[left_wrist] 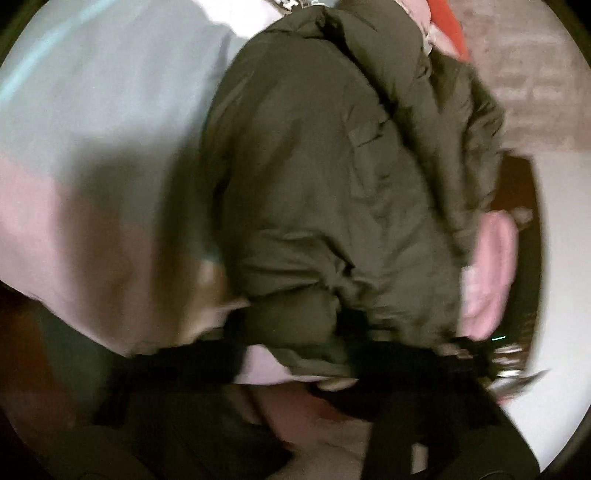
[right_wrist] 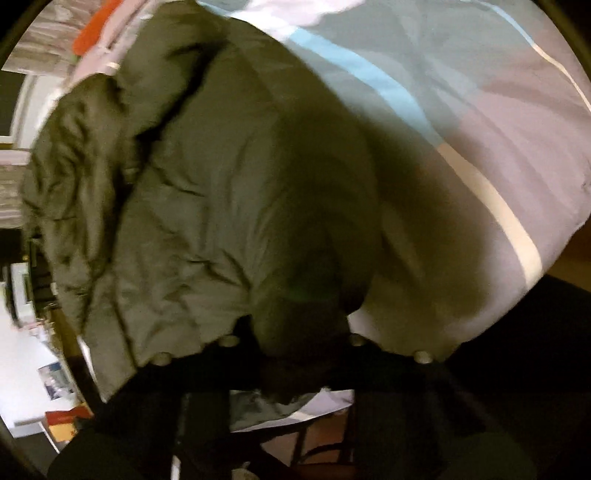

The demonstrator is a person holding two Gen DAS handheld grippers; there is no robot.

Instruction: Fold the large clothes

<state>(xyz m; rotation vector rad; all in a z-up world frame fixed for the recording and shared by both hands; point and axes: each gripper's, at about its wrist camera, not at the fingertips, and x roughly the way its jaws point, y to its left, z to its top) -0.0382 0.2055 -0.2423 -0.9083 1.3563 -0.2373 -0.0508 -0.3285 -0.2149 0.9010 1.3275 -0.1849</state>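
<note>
A large olive-green padded jacket lies on a bed and fills the middle of the left wrist view. It also fills the right wrist view. My left gripper is shut on the jacket's near hem, its black fingers either side of the pinched cloth. My right gripper is shut on another part of the hem, where snap buttons show along the edge. Both views are blurred by motion.
The bedsheet is pale grey-blue with pink and light-blue stripes. A pink cloth lies by the jacket's right side. A red item sits at the far end. A brick wall and white furniture flank the bed.
</note>
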